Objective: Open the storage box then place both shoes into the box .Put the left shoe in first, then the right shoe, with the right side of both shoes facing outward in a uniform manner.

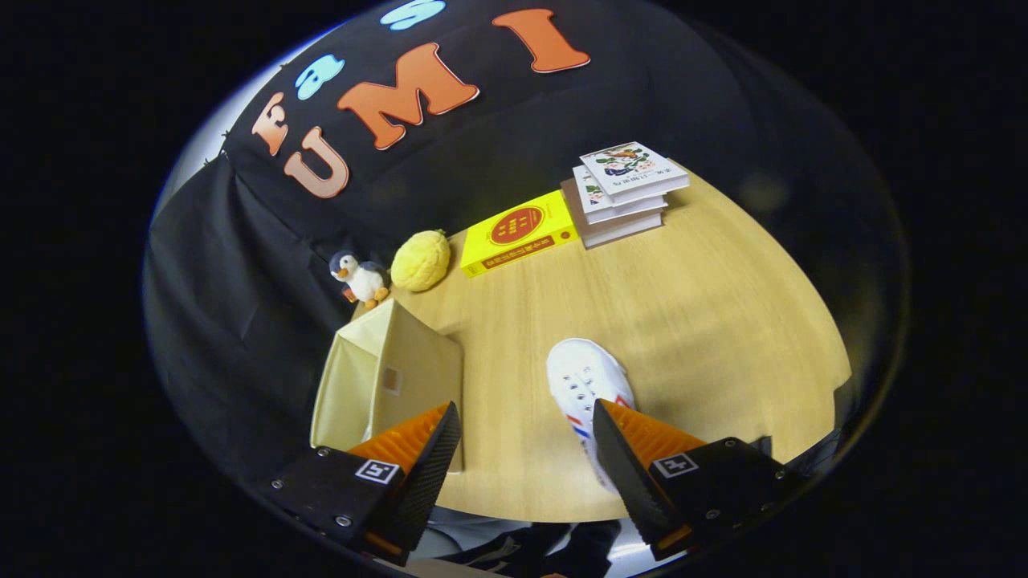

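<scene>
A: Storage box [385, 381], cream fabric: where?
B: Left edge of the wooden table [683, 321], behind the left finger.
A: Shoe [585, 385]?
B: White, mid-table, partly behind the right finger.
A: Gripper [526, 457]?
B: Fingers spread apart, grasping nothing.
A: Far edge?
B: Penguin toy [360, 278], yellow plush [421, 259], yellow book [518, 231], book stack [622, 193].

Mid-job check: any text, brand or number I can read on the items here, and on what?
Yellow book: cover print, too blurred to read.
Stacked books: titles too small to read.
White shoe, storage box: no legible text.
Gripper, fingers open, shoe by one finger: square markers, no words.
</scene>
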Available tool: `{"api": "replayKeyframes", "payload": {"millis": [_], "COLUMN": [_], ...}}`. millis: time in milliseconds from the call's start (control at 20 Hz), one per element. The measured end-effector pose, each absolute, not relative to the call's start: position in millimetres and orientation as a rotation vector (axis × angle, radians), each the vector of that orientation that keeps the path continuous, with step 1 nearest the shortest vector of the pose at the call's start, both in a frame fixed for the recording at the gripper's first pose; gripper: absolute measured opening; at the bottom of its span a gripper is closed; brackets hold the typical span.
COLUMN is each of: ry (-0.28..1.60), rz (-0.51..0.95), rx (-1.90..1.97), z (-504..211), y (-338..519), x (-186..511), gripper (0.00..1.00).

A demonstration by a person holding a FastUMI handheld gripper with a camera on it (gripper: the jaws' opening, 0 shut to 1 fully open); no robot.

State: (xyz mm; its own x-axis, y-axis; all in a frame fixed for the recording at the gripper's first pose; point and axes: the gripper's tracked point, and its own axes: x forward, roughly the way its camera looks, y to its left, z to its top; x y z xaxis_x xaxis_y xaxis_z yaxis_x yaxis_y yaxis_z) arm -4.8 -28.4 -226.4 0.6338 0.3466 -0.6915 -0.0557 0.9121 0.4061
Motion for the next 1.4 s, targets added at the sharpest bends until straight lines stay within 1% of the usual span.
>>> {"api": "replayKeyframes", "payload": {"millis": [250,400,500,550,600,650,700,750,900,950,1000,1050,1300,1400], "ry": [0.938,1.007,1.036,1.050,1.070,1.092,1.113,1.128,1.153,1.160,1.161,1.167,1.195,1.163], "rz": [0.221,0.236,0.248,0.255,0.265,0.281,0.299,0.313,0.348,0.357,0.365,0.377,0.398,0.394], "rx": [0.202,0.163,0.148,0.122,0.093,0.069,0.051,0.038,0.022,0.021,0.012,0.009,0.099,0.123], "z": [-280.7,-316.4,-332.3,-340.8,-349.3,-356.4,-363.4,-367.3,-377.2,-379.4,-381.9,-384.3,-387.5,-385.6], "y": [-62.9,-64.9,-64.0,-66.1,-67.6,-67.0,-67.1,-65.1,-55.4,-52.6,-51.2,-49.7,-45.9,-46.1], "x": [-13.1,-11.5,-5.6,-1.8,-1.4,-2.0,-3.2,-2.4,0.2,-0.3,0.4,0.2,-0.7,-0.9], "gripper": [0.98,0.99,0.96,0.90,0.86,0.80,0.78,0.73,0.64,0.58,0.55,0.50,0.42,0.34]}}
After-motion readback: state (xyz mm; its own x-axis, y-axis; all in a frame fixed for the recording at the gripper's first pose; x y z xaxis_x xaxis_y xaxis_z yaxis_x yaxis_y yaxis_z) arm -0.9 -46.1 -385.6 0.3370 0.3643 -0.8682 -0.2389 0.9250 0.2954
